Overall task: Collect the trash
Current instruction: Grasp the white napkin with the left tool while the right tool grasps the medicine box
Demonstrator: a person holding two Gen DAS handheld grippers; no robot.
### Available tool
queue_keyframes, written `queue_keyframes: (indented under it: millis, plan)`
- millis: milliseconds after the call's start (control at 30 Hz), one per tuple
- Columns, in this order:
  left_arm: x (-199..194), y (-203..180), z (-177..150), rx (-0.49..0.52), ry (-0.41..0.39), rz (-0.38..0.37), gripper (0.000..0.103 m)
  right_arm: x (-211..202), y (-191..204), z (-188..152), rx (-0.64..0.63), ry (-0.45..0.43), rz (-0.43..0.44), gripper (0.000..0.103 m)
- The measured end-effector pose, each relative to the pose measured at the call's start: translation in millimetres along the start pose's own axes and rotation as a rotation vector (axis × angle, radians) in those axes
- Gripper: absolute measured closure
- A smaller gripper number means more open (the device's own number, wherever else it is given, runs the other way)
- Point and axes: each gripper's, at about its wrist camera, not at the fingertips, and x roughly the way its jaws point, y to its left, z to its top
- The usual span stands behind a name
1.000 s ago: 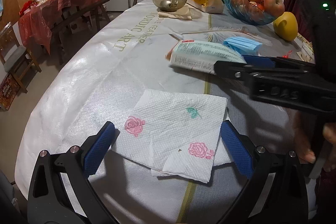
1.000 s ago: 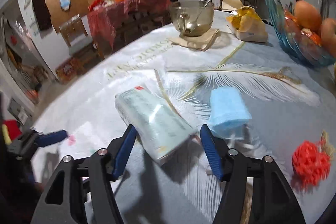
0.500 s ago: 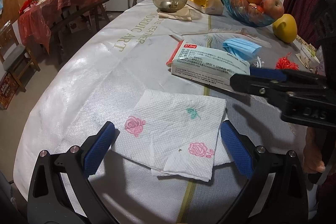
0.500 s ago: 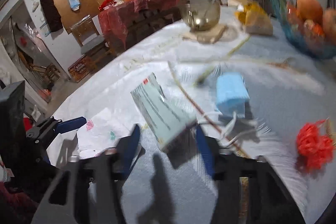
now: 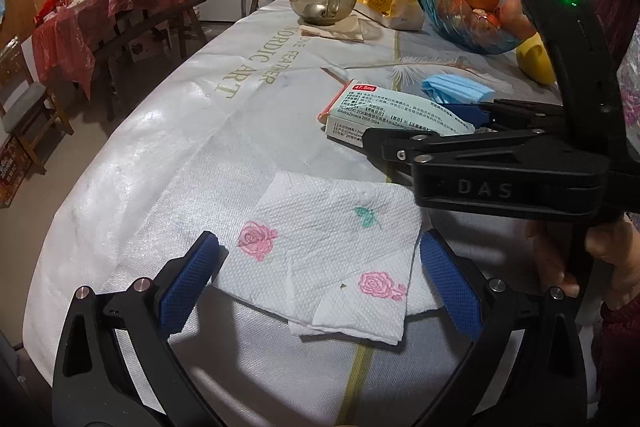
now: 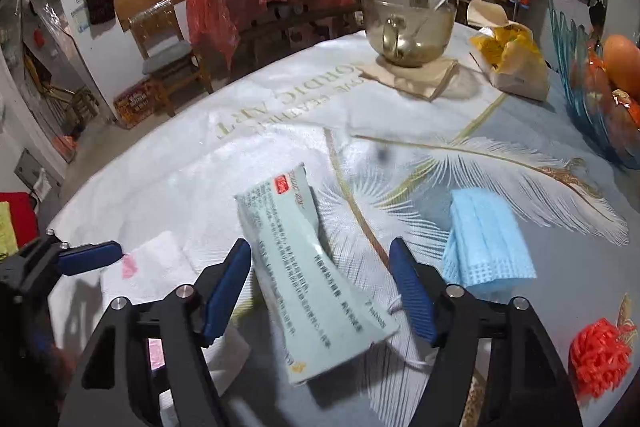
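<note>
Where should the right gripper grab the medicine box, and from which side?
Across its two long side faces near the end nearest the camera. The medicine box lies flat on the tablecloth, its length running away between the fingers of the right gripper, whose jaws are opening with gaps either side. Come down from above and behind; keep clear of the blue mask to the right.

Left gripper [image 5: 318,273] hangs over the white woven tablecloth [image 5: 160,163], jaws wide, a folded white paper napkin printed with pink roses [image 5: 324,251] lying flat between the blue pads, untouched. Right gripper [image 5: 448,129] enters from the right, jaws opening, astride a pale green cardboard medicine box [image 5: 384,111]. Folded blue face mask [image 5: 456,89] lies just behind the box.
</note>
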Motion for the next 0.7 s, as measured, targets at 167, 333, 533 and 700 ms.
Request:
queue_keyframes:
  millis: [167, 333, 533, 700]
  plan:
    - [0.4, -0.2, 0.2, 0.002, 0.001, 0.003, 0.007, -15.3, -17.3, -8.6, 0.112, -0.033, -0.019, 0.073]
    - [1.5, -0.4, -0.3, 0.011, 0.005, 0.016, 0.007, -61.4, -33.7, -35.7, 0.227, -0.129, 0.06, 0.073]
    - [4.2, -5.5, 0.1, 0.045, 0.009, 0.02, 0.011, -136.6, -21.9, -91.5, 0.289, -0.298, 0.013, 0.073]
    - [-1.0, -16.2, -5.4, 0.116, -0.03, 0.033, 0.043, -168.6, -16.3, -134.3, 0.358, -0.386, -0.042, 0.073]
